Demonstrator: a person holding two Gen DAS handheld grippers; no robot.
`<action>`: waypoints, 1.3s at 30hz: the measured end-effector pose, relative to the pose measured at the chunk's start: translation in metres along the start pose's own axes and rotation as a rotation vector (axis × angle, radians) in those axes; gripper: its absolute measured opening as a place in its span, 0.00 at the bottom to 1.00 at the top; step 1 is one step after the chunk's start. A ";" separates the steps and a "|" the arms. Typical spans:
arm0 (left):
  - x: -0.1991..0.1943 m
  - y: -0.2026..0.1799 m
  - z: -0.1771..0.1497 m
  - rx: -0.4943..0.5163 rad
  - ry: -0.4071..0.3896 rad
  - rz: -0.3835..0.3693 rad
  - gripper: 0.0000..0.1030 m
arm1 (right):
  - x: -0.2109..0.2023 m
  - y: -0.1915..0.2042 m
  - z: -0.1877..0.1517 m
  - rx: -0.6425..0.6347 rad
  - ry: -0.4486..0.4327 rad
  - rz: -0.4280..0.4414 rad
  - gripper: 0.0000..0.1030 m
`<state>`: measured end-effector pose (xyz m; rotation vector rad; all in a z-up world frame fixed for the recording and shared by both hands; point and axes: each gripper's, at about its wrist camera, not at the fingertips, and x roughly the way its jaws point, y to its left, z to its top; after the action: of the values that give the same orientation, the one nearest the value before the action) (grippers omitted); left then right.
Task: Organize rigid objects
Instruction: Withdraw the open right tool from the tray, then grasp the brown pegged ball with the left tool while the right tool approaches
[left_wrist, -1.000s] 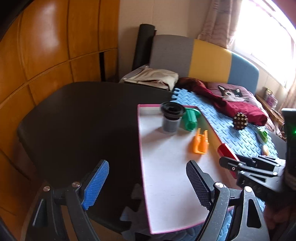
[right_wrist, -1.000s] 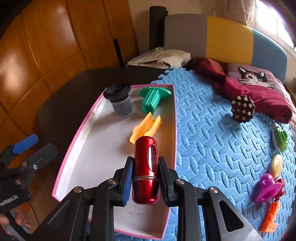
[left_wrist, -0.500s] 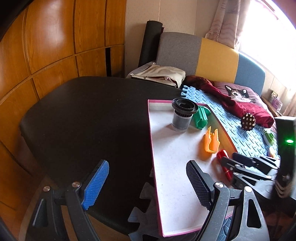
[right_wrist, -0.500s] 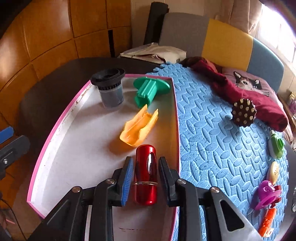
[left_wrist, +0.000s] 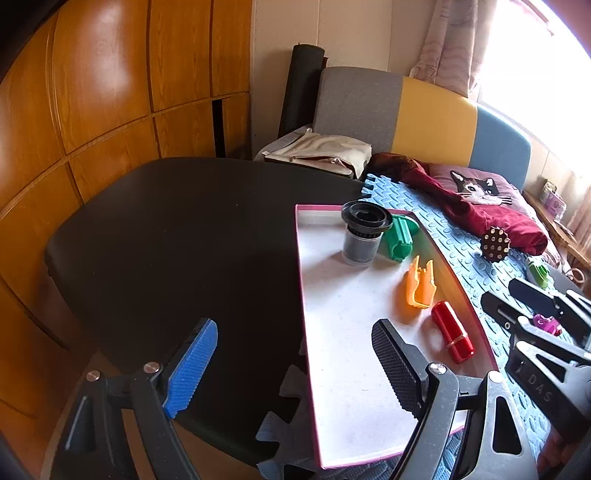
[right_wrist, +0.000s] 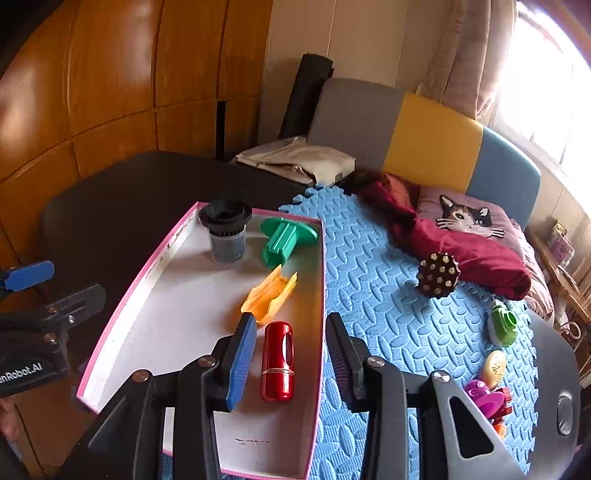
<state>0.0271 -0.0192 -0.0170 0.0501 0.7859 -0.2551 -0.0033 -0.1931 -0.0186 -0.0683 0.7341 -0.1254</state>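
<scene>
The right gripper (right_wrist: 290, 354) has just been opening; its jaws stand apart with the red cylinder (right_wrist: 277, 362) between them, lying free on the tray (right_wrist: 155, 295) floor at lower centre of the right view, no pad touching it. Above it in the tray lie an orange clip (right_wrist: 269, 297), a green piece (right_wrist: 284, 240) and a black cup (right_wrist: 226, 230). The left gripper (left_wrist: 295, 369) hangs wide open and empty at the bottom of the left view, over the tray's left edge and the dark table (left_wrist: 177, 236). More toys sit on the blue mat (right_wrist: 384, 295) at right.

Black tongs (right_wrist: 290, 358) carry one ribbed blue pad, silver screws.
</scene>
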 end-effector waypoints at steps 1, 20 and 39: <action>-0.001 -0.001 0.000 0.004 -0.001 -0.001 0.84 | -0.004 -0.002 0.001 0.006 -0.009 0.000 0.38; -0.009 -0.031 0.003 0.079 -0.007 -0.011 0.84 | -0.027 -0.037 0.003 0.067 -0.080 -0.040 0.40; 0.000 -0.097 0.027 0.187 0.017 -0.149 0.84 | -0.007 -0.204 -0.028 0.223 0.019 -0.324 0.42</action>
<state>0.0222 -0.1167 0.0068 0.1702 0.7821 -0.4697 -0.0455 -0.3941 -0.0126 0.0274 0.7201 -0.5165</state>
